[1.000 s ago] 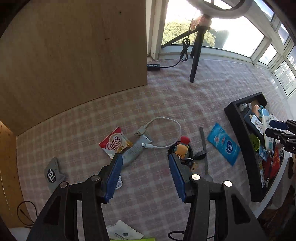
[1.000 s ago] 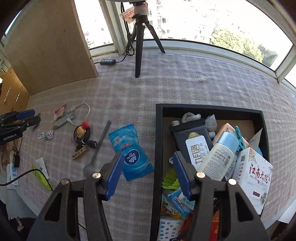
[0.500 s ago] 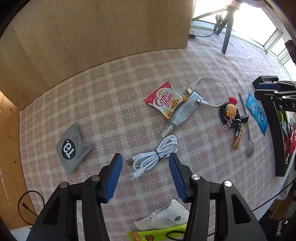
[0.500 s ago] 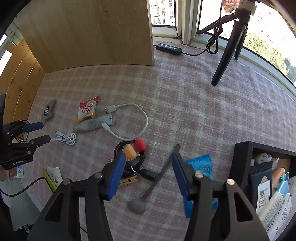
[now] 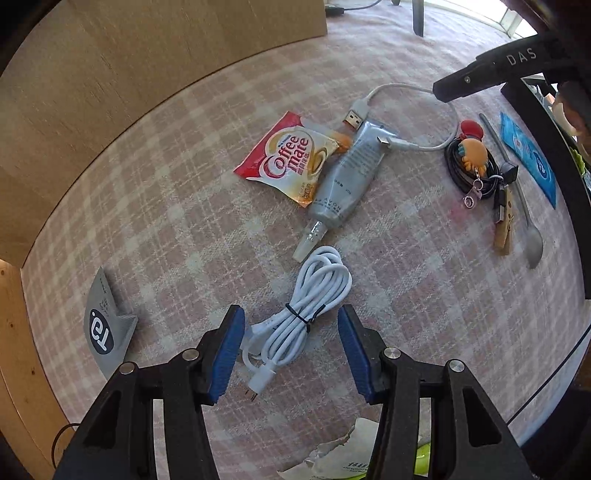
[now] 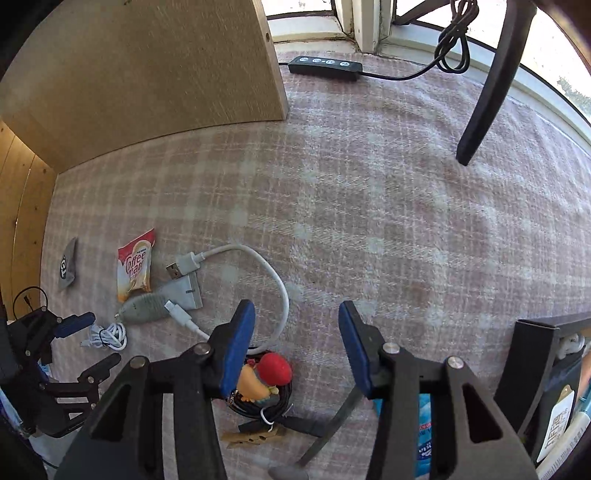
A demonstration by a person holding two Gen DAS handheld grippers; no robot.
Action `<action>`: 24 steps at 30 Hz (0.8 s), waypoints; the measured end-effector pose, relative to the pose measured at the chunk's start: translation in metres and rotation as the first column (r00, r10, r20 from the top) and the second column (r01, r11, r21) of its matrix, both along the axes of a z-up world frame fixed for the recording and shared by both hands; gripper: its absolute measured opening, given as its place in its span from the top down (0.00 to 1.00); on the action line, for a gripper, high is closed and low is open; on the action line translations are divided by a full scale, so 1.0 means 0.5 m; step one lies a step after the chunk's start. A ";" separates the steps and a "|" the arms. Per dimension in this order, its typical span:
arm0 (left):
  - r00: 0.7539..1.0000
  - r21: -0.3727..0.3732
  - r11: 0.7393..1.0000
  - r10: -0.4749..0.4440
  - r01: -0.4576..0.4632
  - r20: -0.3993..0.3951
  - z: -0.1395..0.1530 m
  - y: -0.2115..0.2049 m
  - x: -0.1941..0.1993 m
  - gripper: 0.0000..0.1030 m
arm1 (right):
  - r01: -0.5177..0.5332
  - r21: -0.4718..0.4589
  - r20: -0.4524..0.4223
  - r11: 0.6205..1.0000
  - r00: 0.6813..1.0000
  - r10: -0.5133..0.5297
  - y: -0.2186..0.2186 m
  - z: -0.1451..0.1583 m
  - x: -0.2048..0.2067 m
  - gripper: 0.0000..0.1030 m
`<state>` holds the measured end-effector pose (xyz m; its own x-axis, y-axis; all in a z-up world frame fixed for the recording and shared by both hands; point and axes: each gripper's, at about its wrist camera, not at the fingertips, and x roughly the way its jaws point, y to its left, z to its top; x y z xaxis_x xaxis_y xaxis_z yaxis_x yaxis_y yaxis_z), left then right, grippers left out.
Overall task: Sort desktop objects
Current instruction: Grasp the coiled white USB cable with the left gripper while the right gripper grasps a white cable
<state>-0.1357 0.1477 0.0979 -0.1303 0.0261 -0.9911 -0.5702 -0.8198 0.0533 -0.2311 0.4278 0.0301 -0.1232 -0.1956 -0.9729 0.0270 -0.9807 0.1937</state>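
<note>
The black bin point(image 6: 532, 354) right of the right hand-held gripper point(image 6: 297, 343) already holds several items. Many remain on the worktop point(image 5: 184, 206). The left hand-held gripper point(image 5: 291, 350), unclenched, straddles the white bundled cable point(image 5: 306, 310); the right's jaws have just been closing, nothing gripped.

1. Home setting: sunlit window sill point(image 6: 317, 31) directly behind a table with pink checked cloth point(image 6: 388, 229).
2. Plywood panel point(image 6: 147, 70) stands left of the sill; household clutter lies on the cloth.
</note>
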 end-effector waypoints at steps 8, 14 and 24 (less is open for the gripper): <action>1.000 0.039 0.999 0.025 -0.026 0.005 -0.006 0.000 0.001 0.61 | 0.002 0.024 0.010 1.000 1.000 -0.003 -0.014 -0.020 -0.003 0.78; 0.996 0.079 0.993 0.086 -0.089 0.033 -0.001 -0.012 -0.003 0.81 | 0.015 0.005 -0.008 1.000 1.000 -0.015 -0.020 -0.013 0.010 0.95; 0.994 0.162 0.981 0.105 -0.110 0.035 0.066 -0.042 -0.009 0.81 | 0.027 -0.039 -0.134 0.999 0.991 -0.032 0.013 0.117 0.067 0.96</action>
<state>-0.1401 0.1267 0.1310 -0.1154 0.1749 -0.9778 -0.4778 -0.8728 -0.0998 -0.1977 0.4343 0.0888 -0.2583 -0.2251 -0.9395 0.0263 -0.9737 0.2261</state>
